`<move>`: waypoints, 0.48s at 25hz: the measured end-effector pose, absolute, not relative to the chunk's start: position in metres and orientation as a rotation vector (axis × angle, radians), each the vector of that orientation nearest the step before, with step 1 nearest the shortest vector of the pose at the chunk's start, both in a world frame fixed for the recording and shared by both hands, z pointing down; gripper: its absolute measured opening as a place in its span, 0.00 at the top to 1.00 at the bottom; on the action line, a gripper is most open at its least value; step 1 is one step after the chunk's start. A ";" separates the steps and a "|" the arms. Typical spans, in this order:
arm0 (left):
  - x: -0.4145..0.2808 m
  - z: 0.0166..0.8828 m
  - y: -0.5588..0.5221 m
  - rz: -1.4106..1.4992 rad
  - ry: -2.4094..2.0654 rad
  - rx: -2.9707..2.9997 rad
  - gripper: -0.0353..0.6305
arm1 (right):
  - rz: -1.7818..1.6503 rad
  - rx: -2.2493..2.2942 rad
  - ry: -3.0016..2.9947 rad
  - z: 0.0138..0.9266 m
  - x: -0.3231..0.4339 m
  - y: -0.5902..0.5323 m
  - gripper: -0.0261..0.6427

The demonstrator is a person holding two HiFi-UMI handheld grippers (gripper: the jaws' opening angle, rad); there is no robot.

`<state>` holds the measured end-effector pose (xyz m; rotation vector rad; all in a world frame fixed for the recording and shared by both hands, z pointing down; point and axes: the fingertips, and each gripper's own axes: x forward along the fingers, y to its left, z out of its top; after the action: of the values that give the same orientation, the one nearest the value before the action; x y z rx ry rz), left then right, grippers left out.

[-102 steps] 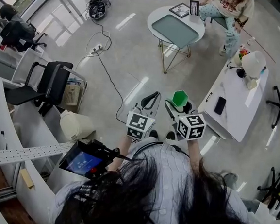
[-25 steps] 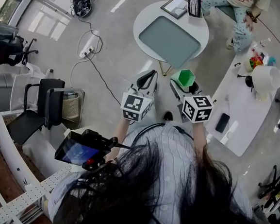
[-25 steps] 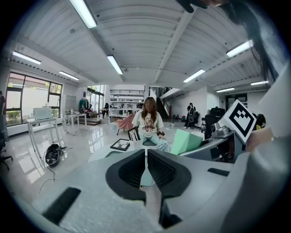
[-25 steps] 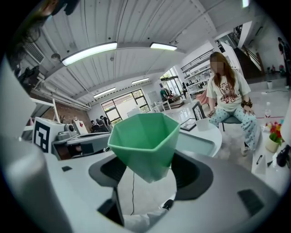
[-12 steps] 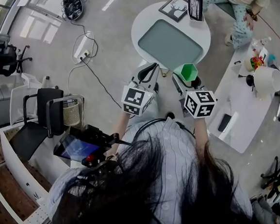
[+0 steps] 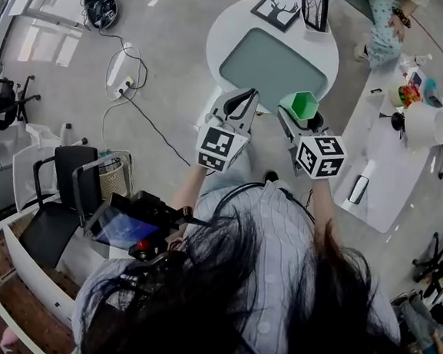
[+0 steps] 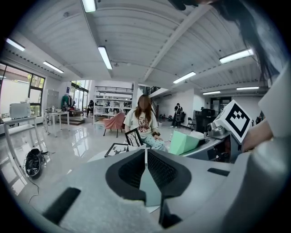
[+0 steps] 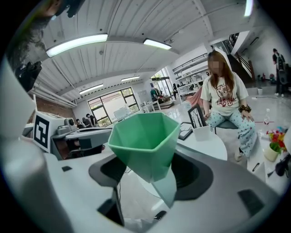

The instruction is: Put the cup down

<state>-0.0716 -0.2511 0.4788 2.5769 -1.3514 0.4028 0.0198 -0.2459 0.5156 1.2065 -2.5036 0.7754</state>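
A green faceted cup (image 6: 300, 106) is held upright in my right gripper (image 6: 302, 118), which is shut on it; in the right gripper view the cup (image 8: 144, 142) fills the space between the jaws. It hangs in the air at the near edge of a round white table (image 6: 272, 52) with a grey-green mat (image 6: 275, 59). My left gripper (image 6: 239, 106) is beside it on the left, shut, with nothing between its jaws (image 7: 146, 161). From the left gripper view the cup (image 7: 183, 142) shows at the right.
Two framed pictures (image 6: 281, 6) stand at the table's far edge, and a seated person (image 8: 224, 101) is behind it. A long white desk (image 6: 380, 167) with a phone and lamp is to the right. Cables (image 6: 126, 83) cross the floor at left; a black chair (image 6: 70, 190) is near left.
The person has walked toward the round table; both grippers, the right one still carrying the green cup, have come up to the table's near edge.
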 end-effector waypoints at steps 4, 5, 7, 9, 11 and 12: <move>-0.080 0.487 -0.270 0.431 -1.300 2.598 0.91 | 0.774 1.211 -2.493 0.526 0.007 -0.268 0.48; -0.083 0.488 -0.274 0.432 -1.289 2.605 0.91 | 0.774 1.212 -2.491 0.528 0.003 -0.274 0.48; -0.088 0.493 -0.281 0.441 -1.269 2.610 0.91 | 0.767 1.212 -2.487 0.533 -0.005 -0.286 0.48; -0.094 0.499 -0.289 0.457 -1.246 2.612 0.91 | 0.759 1.218 -2.477 0.539 -0.011 -0.299 0.48; -0.097 0.506 -0.297 0.470 -1.220 2.613 0.91 | 0.755 1.230 -2.464 0.545 -0.015 -0.314 0.48; -0.098 0.509 -0.301 0.475 -1.208 2.613 0.91 | 0.751 1.234 -2.457 0.549 -0.016 -0.321 0.48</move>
<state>-0.0978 -0.3011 0.5090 2.6127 -1.2079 0.4745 -0.0164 -0.3208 0.5494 1.2339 -2.4570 0.7506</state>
